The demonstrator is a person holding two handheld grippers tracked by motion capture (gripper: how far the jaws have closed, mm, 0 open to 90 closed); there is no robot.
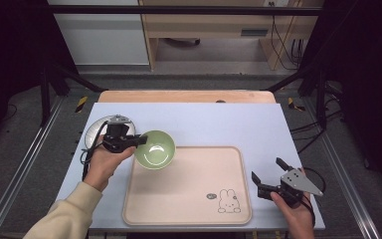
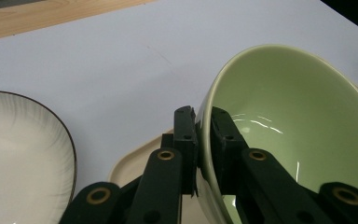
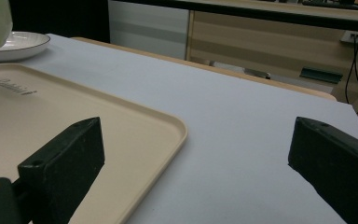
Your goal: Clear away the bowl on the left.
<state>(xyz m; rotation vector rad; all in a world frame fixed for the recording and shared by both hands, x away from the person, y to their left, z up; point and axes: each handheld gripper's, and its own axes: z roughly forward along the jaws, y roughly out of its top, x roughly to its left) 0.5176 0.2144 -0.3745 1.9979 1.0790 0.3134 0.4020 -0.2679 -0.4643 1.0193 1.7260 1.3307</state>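
Pale blue table (image 1: 238, 124), beige tray (image 1: 189, 199) at centre, white plate (image 1: 95, 128) at far left.
Green bowl (image 1: 155, 149) tilted over tray's far-left corner, rim clamped between pads of left gripper (image 1: 140, 141), one jaw inside, one outside. Right gripper (image 1: 268, 174) held just off tray's right edge, jaws wide apart, nothing between. Plate just beside bowl, behind left hand (image 1: 104, 162).

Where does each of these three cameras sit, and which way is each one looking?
High view: above the person's side, looking forward and down on the table; forearms, hands and both grippers show.
Left gripper view: rides the left gripper, clamped on the green bowl.
Right gripper view: rides the open right gripper, facing across the table.
All share the beige tray.
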